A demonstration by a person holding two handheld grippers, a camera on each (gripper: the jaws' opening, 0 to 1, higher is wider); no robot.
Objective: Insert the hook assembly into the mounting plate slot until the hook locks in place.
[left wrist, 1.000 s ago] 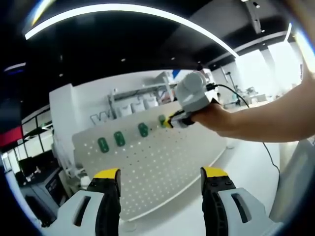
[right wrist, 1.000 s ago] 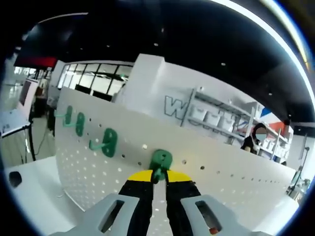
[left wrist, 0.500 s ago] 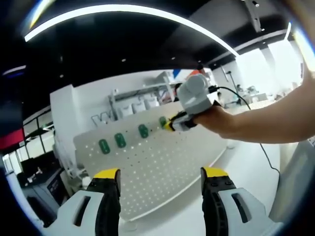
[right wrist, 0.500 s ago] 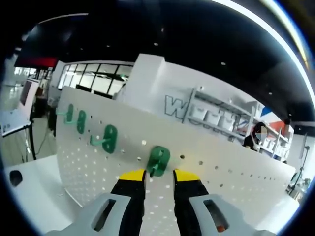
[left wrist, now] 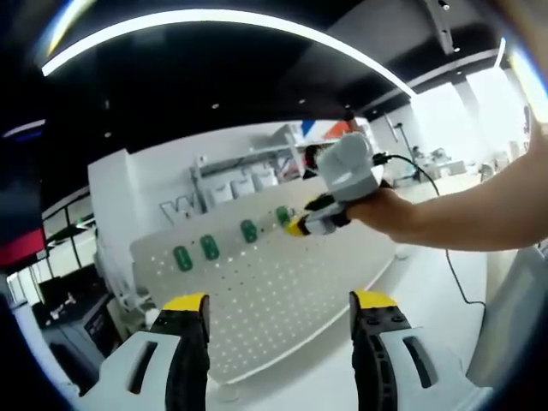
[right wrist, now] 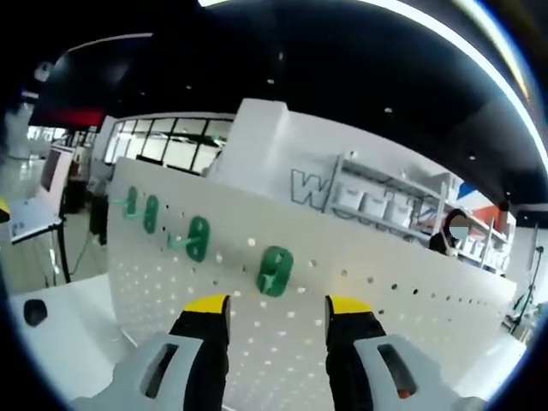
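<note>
Four green hooks sit in a row along the upper part of a white pegboard mounting plate (right wrist: 360, 291) that stands upright on a white bench (left wrist: 428, 300) in a dark-ceilinged workshop. Behind the plate, a white wall carries grey lettering and a shelf rack (right wrist: 385, 201) holding white bins. In the right gripper view, the right gripper (right wrist: 276, 310) hangs just before the plate with its yellow-tipped fingers (right wrist: 205, 306) spread apart and gripping nothing; the nearest hook (right wrist: 275, 271) is seated on the plate directly between and beyond them, apart from both tips. Three more hooks (right wrist: 198, 239) line up toward the plate's far end. In the left gripper view, the left gripper (left wrist: 281, 304) is held well back from the plate, its fingers wide and empty, while a person's hand (left wrist: 398, 214) holds the other gripper near the end hook (left wrist: 282, 217) of the row.
</note>
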